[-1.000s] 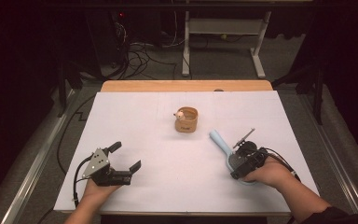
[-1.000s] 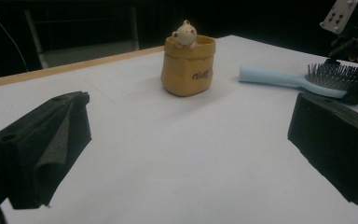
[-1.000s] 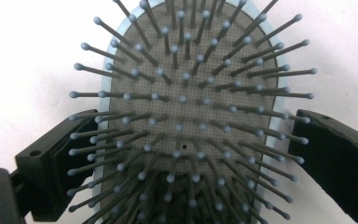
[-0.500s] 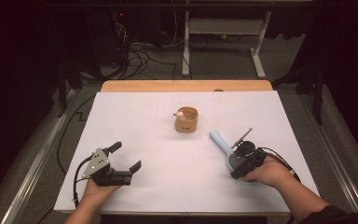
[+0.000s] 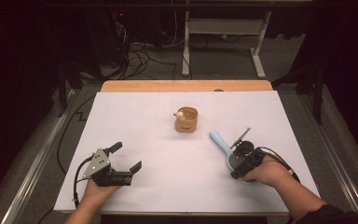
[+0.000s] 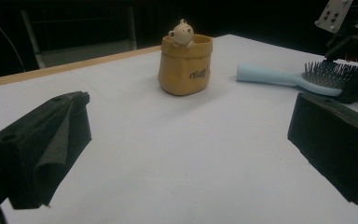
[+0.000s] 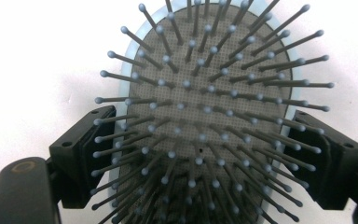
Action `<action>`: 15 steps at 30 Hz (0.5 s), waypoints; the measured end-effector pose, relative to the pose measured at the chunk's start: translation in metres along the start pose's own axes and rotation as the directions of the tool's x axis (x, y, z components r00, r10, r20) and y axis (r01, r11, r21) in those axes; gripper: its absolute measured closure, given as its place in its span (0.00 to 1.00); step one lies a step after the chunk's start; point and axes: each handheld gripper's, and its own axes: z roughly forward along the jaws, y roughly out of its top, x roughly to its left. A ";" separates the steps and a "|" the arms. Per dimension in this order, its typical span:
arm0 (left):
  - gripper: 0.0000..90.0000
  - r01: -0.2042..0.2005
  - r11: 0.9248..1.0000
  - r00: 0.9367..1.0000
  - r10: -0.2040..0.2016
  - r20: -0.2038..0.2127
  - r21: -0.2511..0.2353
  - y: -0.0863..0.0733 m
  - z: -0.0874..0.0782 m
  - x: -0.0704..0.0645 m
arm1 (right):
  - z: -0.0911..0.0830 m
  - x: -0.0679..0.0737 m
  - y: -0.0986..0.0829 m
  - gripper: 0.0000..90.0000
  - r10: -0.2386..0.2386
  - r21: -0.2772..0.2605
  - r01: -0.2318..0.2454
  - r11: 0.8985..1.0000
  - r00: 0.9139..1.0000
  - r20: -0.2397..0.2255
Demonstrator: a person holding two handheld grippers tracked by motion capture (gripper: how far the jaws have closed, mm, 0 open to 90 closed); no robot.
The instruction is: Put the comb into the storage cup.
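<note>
Your left gripper (image 5: 128,157) rests near the table's (image 5: 135,116) left front edge with its jaws spread wide and nothing between them; in the left gripper view they frame bare white surface.

Farther in, near the middle, stands the pot (image 5: 186,119), a small tan bag-shaped holder with a little figure (image 6: 182,32) peeping over its rim. It looks light and top-open, so a knock would likely tip it. If you want it, pinch the wall near the rim, away from the figure.

To the right lies the brush (image 5: 219,140), bristles up, its pale blue handle pointing towards the pot but well apart from it. Your right gripper (image 7: 200,154) straddles the head, one jaw at each side of the oval rim. Whether the jaws already press the rim or only bracket it, I cannot tell.

Expect a light, stiff plastic body that may be slick at the edge. The bristles (image 7: 205,93) will bend and give no hold. Grip the rim squarely, or move to the handle for a surer hold.
</note>
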 end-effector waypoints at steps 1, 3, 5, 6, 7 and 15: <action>0.01 0.001 1.000 1.000 -0.001 0.000 -0.001 0.000 0.000 0.000 | 0.000 0.000 0.000 0.18 0.002 0.003 -0.002 1.000 1.000 -0.001; 0.01 0.005 1.000 1.000 -0.005 0.000 -0.001 0.000 0.000 0.000 | 0.000 0.000 0.001 0.19 0.004 0.010 -0.004 1.000 1.000 -0.001; 0.01 0.003 1.000 1.000 -0.003 0.002 0.000 0.000 0.000 0.000 | 0.000 0.001 0.002 0.19 0.014 0.011 -0.014 1.000 1.000 0.000; 0.01 0.001 1.000 1.000 -0.001 0.005 0.001 0.000 0.000 0.000 | 0.000 0.000 0.002 0.20 0.010 0.016 -0.010 1.000 1.000 0.002; 0.01 -0.001 1.000 1.000 0.001 0.006 0.002 0.000 0.000 0.000 | 0.000 0.000 0.003 0.20 0.008 0.020 -0.008 1.000 1.000 0.002; 0.01 0.002 1.000 1.000 -0.002 0.009 -0.002 0.000 0.000 -0.001 | 0.000 -0.001 0.009 0.21 0.011 0.059 -0.011 0.998 1.000 -0.001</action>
